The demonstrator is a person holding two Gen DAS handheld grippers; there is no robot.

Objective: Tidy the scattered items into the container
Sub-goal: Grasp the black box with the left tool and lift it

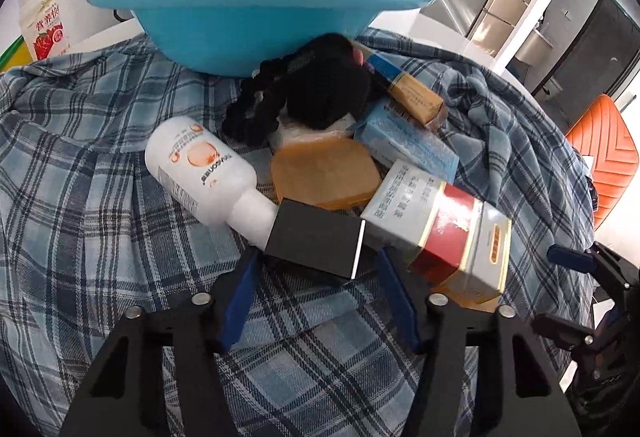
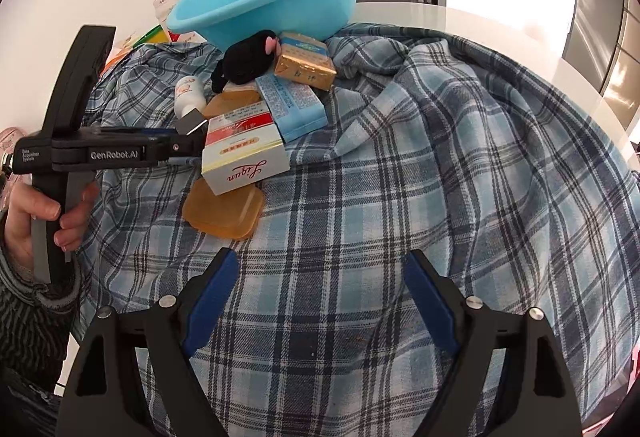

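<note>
My left gripper (image 1: 318, 255) is shut on the black square cap (image 1: 316, 243) of a white bottle (image 1: 200, 165) lying on the plaid cloth. The same gripper (image 2: 188, 145) shows from the side in the right wrist view, held by a hand (image 2: 36, 213). Beside the bottle lies a pile: an amber soap bar (image 1: 324, 173), a red-and-white box (image 1: 440, 229), a light blue box (image 1: 404, 141), a gold box (image 1: 412, 93) and a black plush thing (image 1: 320, 85). Behind the pile stands the blue basin (image 1: 248, 21) with two boxes inside. My right gripper (image 2: 322, 257) hangs open over bare cloth.
The blue plaid cloth (image 2: 440, 177) covers most of a white round table (image 2: 520, 33). A red-capped drink bottle (image 1: 40, 17) stands left of the basin. A second amber bar (image 2: 224, 213) sticks out under the red-and-white box. An orange chair (image 1: 604, 153) is off to the right.
</note>
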